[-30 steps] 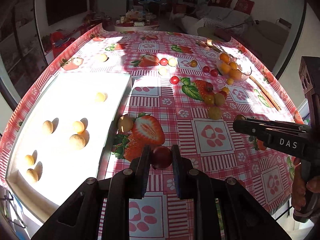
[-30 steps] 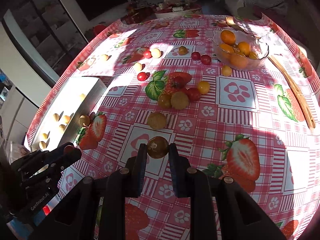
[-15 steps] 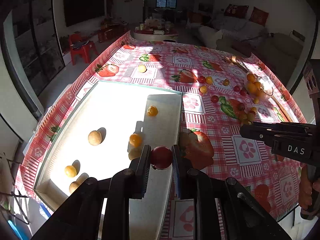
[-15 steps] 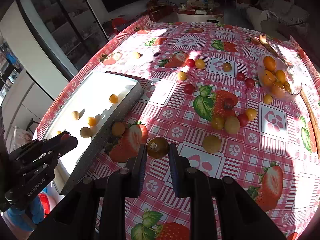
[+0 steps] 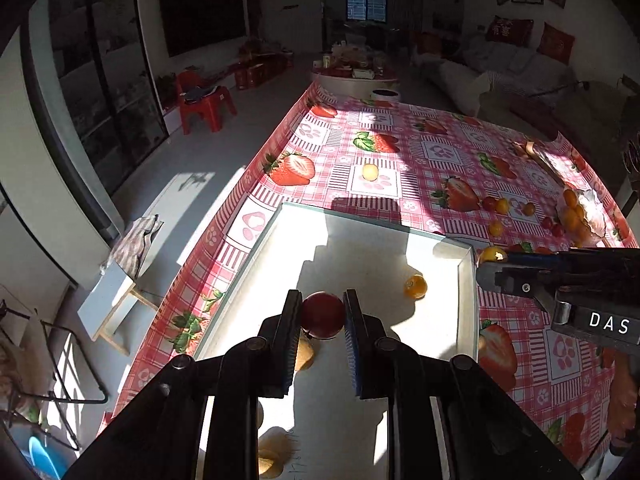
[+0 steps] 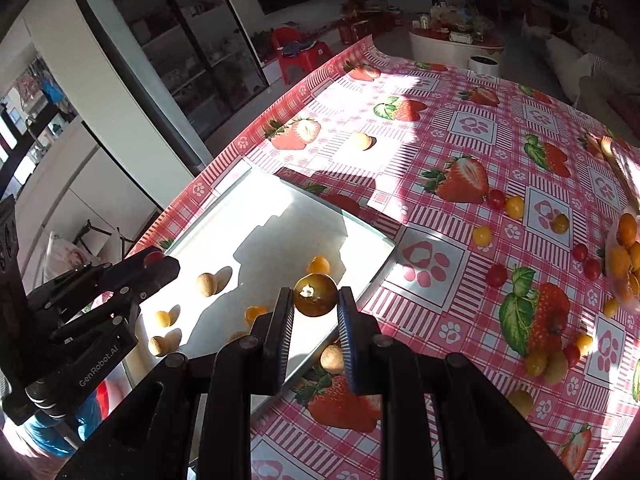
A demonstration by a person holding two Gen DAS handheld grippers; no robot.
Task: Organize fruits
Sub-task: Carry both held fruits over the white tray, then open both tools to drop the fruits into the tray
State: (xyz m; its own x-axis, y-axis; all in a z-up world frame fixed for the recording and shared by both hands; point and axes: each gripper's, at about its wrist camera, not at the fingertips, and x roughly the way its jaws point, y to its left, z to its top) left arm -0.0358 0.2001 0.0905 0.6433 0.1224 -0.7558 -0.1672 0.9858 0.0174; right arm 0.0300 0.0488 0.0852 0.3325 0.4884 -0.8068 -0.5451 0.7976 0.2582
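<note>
The left gripper (image 5: 322, 316) clamps a red fruit (image 5: 322, 314) above the white tray (image 5: 466, 300); the right gripper (image 6: 313, 300) grips a brownish-yellow fruit (image 6: 315, 294) over the tray's near edge. Both point forward and downward over the surface (image 6: 460, 216). Several small fruits already lie in the tray. Farther off, many remain scattered, and a glass bowl (image 6: 624, 256) holds orange ones, so sorting looks partly done.

We see a tray (image 6: 360, 236) on the table (image 6: 460, 216), small fruits inside it. More fruits (image 6: 496, 276) lie scattered at its three o'clock; a bowl (image 6: 624, 256) sits beyond them.
</note>
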